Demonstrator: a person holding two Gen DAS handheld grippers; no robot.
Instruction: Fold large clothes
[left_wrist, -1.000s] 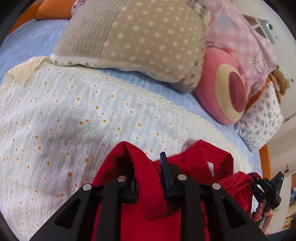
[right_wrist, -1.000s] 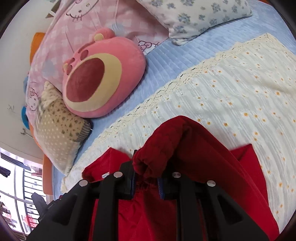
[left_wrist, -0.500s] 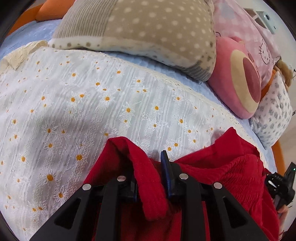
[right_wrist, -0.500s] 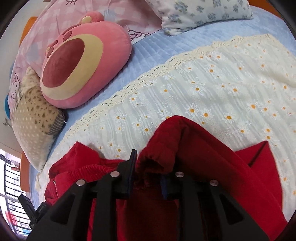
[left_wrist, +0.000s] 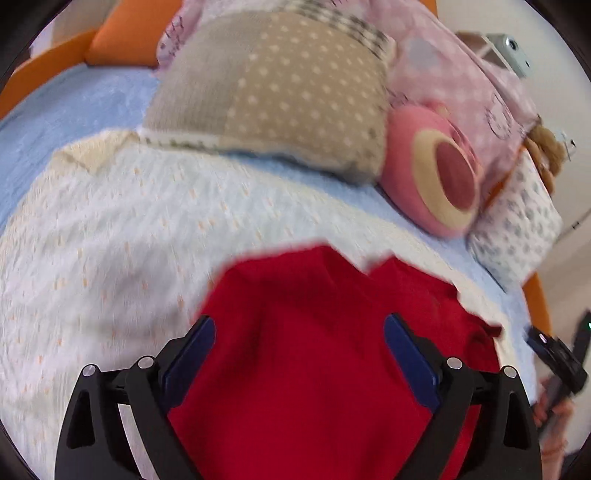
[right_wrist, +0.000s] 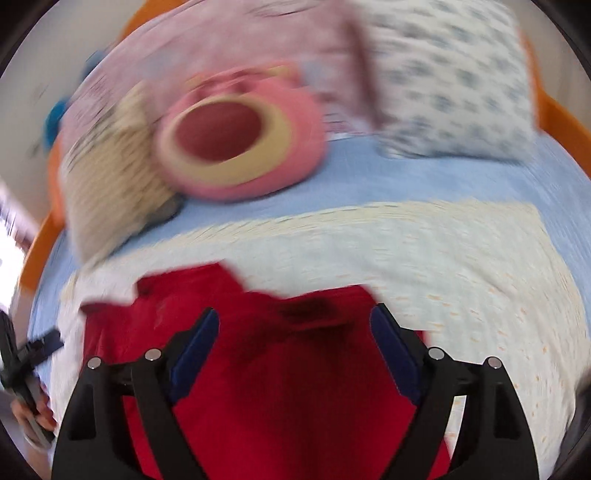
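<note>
no writing can be read in either view; both are smeared by motion blur. the pink pillow (left_wrist: 461, 70) at the head of the bed carries faint outline drawings, too blurred to make out as letters or a brand.

the left gripper (left_wrist: 299, 354) points steeply down at the bed, its black arms splayed wide and its jaws opening. the blue pads (left_wrist: 192, 354) stand well apart with nothing pinched between them; red cloth shows in the gap but lies below, on the bed. the right gripper (right_wrist: 293, 347) has the same downward tilt, its jaws also opening, blue pads (right_wrist: 197, 343) spread wide and gripping nothing. in the left view the right gripper's black frame and the fingers of the hand holding it (left_wrist: 554, 413) show at the right edge; in the right view the other hand (right_wrist: 31, 413) with its gripper shows at the left edge.

the red garment (left_wrist: 332, 350) lies loose on the cream daisy-print blanket (left_wrist: 110, 240), directly under both grippers, its far edge uneven with a notch in it. the blanket covers a pale blue sheet (right_wrist: 406, 173). beyond it lie a beige polka-dot pillow (left_wrist: 280, 88), a round pink plush cushion (right_wrist: 240, 136) with a dark red centre, and a white pillow with grey flowers (right_wrist: 450, 81), all well apart from the garment.
</note>
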